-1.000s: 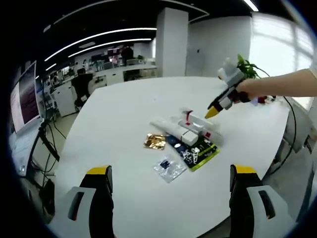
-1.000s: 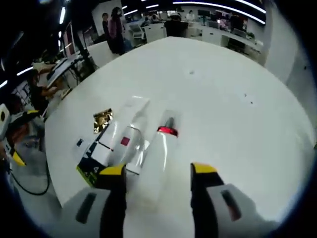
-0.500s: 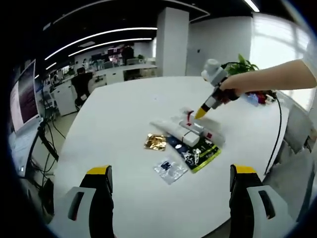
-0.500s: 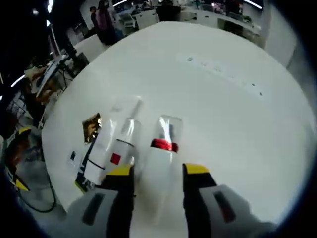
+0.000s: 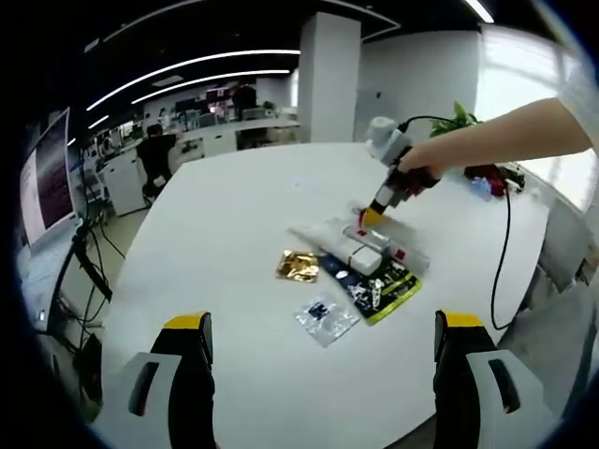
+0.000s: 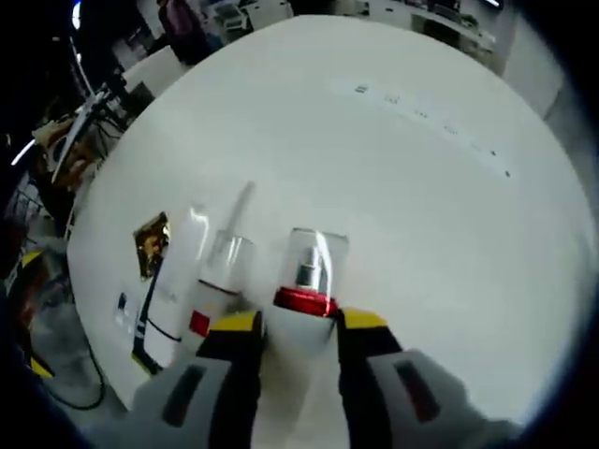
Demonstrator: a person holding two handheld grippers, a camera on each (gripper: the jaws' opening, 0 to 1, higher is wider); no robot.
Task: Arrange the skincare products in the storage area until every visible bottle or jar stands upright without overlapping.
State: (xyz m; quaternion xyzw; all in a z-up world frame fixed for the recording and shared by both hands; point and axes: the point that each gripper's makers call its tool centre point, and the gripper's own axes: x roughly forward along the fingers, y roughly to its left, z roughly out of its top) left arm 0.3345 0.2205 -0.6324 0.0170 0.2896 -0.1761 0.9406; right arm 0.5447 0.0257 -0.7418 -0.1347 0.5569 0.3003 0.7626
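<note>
The right gripper [image 6: 292,323] straddled the lying bottle [image 6: 301,313] at 6 o'clock, jaws apart, whether pinching unclear. The left gripper [image 5: 318,341] stayed apart. Bottle looked rigid, slick; grip its body below the red collar [image 6: 303,300].

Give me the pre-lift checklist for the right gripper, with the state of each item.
1. Right gripper astride the spray bottle, below its red band: ok.
2. Pads actually pressing the bottle: cannot tell.
3. Bottle upright: not ok, it lies on the table.
4. Neighbouring tube apart from the bottle: cannot tell.
5. Left gripper open and well back from the pile: ok.
6. Gold sachet out of the lift path: ok.
</note>
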